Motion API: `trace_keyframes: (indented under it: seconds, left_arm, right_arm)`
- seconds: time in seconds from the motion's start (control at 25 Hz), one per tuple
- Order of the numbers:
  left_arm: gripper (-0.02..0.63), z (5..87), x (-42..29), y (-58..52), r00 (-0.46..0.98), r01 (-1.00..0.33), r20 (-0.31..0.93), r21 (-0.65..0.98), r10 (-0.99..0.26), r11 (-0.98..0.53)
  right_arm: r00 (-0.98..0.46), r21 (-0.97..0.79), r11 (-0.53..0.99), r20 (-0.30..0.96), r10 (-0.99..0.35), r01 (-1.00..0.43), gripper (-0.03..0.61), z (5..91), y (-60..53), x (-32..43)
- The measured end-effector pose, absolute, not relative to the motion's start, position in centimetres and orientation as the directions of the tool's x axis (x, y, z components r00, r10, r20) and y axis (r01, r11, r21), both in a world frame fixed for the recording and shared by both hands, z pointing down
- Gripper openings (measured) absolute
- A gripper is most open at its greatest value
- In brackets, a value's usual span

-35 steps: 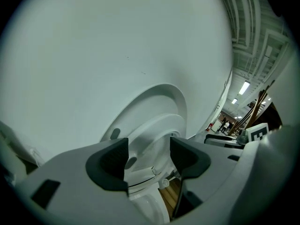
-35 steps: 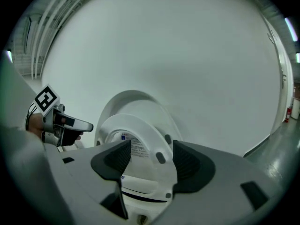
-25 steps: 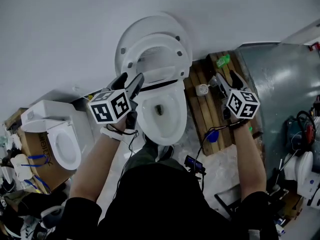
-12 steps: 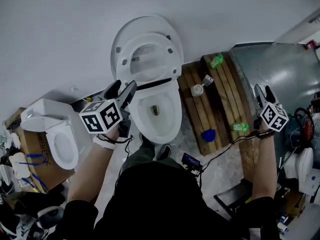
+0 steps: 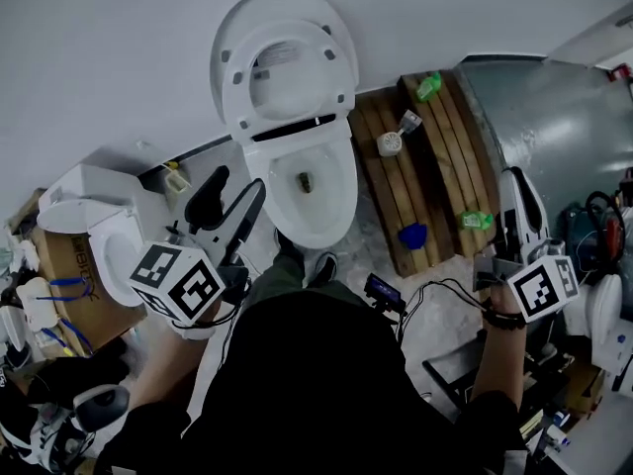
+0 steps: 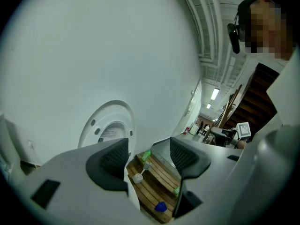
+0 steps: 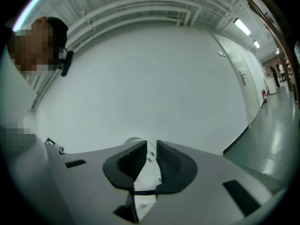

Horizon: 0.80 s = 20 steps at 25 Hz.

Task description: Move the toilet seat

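The white toilet seat (image 5: 235,72) stands raised against its lid and the wall, above the open bowl (image 5: 341,201). My left gripper (image 5: 237,184) is open and empty, low and left of the bowl, well clear of the seat. In the left gripper view the raised seat (image 6: 96,125) shows beyond the wide jaws of that gripper (image 6: 149,156). My right gripper (image 5: 519,191) hangs far to the right, over the grey floor plate. Its jaws are closing, with a narrow gap and nothing between them (image 7: 151,156); the distant toilet (image 7: 149,172) shows through the gap.
A wooden pallet (image 5: 435,196) right of the toilet carries a white brush holder (image 5: 389,143), two green bottles (image 5: 428,87) and a blue object (image 5: 412,236). A second toilet (image 5: 109,255) and a cardboard box (image 5: 59,275) stand left. A cabled black device (image 5: 383,293) lies at my feet.
Both grippers have drawn back from the toilet toward my body. The right one swung out to the right and its jaws narrowed. The seat stays raised.
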State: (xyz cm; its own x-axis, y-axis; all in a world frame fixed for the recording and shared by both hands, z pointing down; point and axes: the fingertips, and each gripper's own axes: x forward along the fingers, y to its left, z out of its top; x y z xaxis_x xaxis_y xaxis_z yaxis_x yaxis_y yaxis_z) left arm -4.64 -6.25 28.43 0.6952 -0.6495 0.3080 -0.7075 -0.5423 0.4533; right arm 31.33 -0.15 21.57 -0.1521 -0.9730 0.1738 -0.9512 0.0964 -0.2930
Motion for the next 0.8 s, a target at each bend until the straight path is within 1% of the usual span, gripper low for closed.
trace_keyframes:
  seconds: [0.04,0.08,0.2,0.32,0.4,0.48,0.64,0.8]
  left_arm:
    - [0.285,27.1,-4.2,-4.9,0.707,-0.695,0.287,0.453,-0.646,-0.559]
    - [0.284,25.7,-3.7,-3.5,0.720,-0.681,0.264,0.449,-0.642,-0.579]
    - [0.262,21.3,-1.5,0.7,0.762,-0.635,0.197,0.408,-0.617,-0.656]
    - [0.216,18.6,0.7,4.0,0.788,-0.605,0.146,0.361,-0.598,-0.710]
    - [0.195,18.1,1.7,5.4,0.792,-0.604,0.141,0.324,-0.594,-0.729]
    - [0.165,18.4,2.1,6.1,0.788,-0.611,0.151,0.308,-0.597,-0.729]
    - [0.061,19.0,1.6,6.1,0.780,-0.615,0.151,0.362,-0.607,-0.700]
    - [0.048,18.9,1.8,5.6,0.787,-0.607,0.152,0.356,-0.597,-0.710]
  right_arm:
    - [-0.186,-0.308,0.135,0.143,-0.972,-0.942,0.076,19.8,0.9,29.4]
    - [-0.225,-0.323,0.179,0.111,-0.968,-0.929,0.067,18.2,2.1,27.4]
    - [-0.345,-0.331,0.317,0.027,-0.938,-0.889,0.055,14.6,5.0,21.7]
    - [-0.416,-0.266,0.396,0.020,-0.909,-0.879,0.054,14.5,6.8,17.3]
    - [-0.449,-0.243,0.427,0.042,-0.892,-0.871,0.054,16.1,7.6,15.1]
    - [-0.482,-0.263,0.452,0.060,-0.874,-0.852,0.054,17.8,8.0,13.4]
    - [-0.506,-0.301,0.465,0.073,-0.859,-0.833,0.053,19.5,7.9,11.5]
    - [-0.492,-0.282,0.458,0.061,-0.868,-0.843,0.053,18.9,7.6,10.9]
